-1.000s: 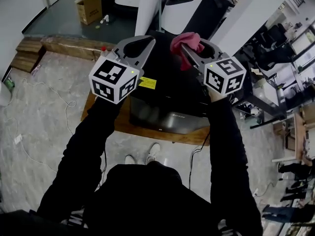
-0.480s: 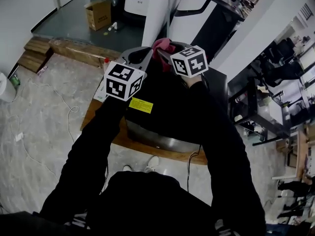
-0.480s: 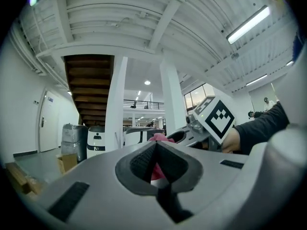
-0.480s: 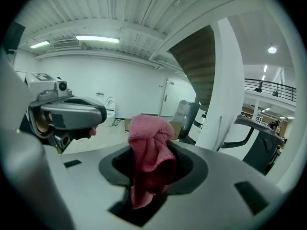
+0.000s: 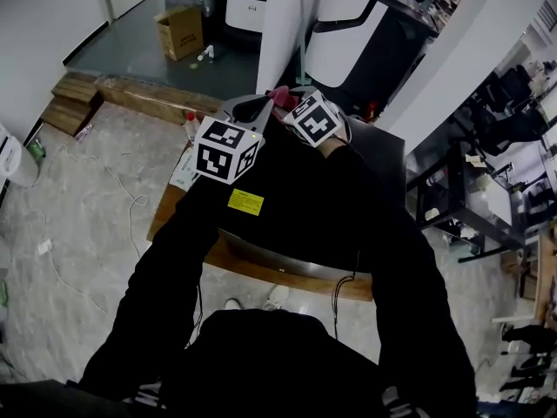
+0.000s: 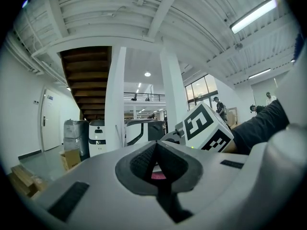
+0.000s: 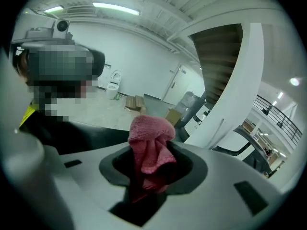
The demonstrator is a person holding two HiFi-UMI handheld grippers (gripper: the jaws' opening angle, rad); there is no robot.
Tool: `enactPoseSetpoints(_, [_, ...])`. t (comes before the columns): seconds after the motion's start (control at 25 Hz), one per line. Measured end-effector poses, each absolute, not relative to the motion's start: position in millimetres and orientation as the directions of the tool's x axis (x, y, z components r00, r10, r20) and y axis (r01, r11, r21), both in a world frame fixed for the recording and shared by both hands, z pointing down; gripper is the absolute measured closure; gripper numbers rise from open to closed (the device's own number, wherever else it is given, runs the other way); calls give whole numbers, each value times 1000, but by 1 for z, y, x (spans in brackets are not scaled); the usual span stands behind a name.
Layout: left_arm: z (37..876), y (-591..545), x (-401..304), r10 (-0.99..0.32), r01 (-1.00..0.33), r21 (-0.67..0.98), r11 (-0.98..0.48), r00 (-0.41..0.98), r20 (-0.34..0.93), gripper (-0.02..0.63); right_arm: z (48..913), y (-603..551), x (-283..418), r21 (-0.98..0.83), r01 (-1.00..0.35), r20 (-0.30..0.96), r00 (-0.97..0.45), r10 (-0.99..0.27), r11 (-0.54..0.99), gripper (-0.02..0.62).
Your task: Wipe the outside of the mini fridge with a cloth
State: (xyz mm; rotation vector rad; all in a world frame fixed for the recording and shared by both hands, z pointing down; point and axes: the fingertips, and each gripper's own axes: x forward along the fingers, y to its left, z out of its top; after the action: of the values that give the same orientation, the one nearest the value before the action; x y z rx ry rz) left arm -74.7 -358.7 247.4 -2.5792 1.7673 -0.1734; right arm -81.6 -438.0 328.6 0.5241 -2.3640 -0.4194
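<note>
The black mini fridge (image 5: pixel 271 232) stands below me on a wooden board (image 5: pixel 218 255), with a yellow sticker (image 5: pixel 246 202) on its top. Both arms reach over it to its far edge. My right gripper (image 5: pixel 287 103) is shut on a pink cloth (image 5: pixel 279 93); in the right gripper view the cloth (image 7: pixel 151 145) bunches up between the jaws of that gripper (image 7: pixel 149 159). My left gripper (image 5: pixel 258 105) sits close beside it on the left. Its jaws are shut with nothing held (image 6: pixel 156 146); a sliver of pink shows beyond them.
A white pillar (image 5: pixel 278 24) and a big white-and-black machine (image 5: pixel 370 24) stand just behind the fridge. A cardboard box (image 5: pixel 178 31), wooden planks (image 5: pixel 74 90), a small red-capped bottle (image 5: pixel 190 122) and floor cables (image 5: pixel 130 207) lie left. A black rack (image 5: pixel 452 190) is right.
Both grippers moved away from me to the fridge's far edge. The right one, still holding the cloth, swung left until it was next to the left gripper.
</note>
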Motion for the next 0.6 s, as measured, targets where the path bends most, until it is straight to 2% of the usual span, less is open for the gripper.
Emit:
enactPoseSetpoints(0.28, [235,-357,-56,-921,-919,-78,-388,383,74,600,332,-447,-58,383,-273,625,-627,-465,882,449])
enactPoseSetpoints(0.6, [236,-349,0,-872,-872,-50,-487,483,72,600,343,-451,21,326,-383,702,-514,-493,864,449])
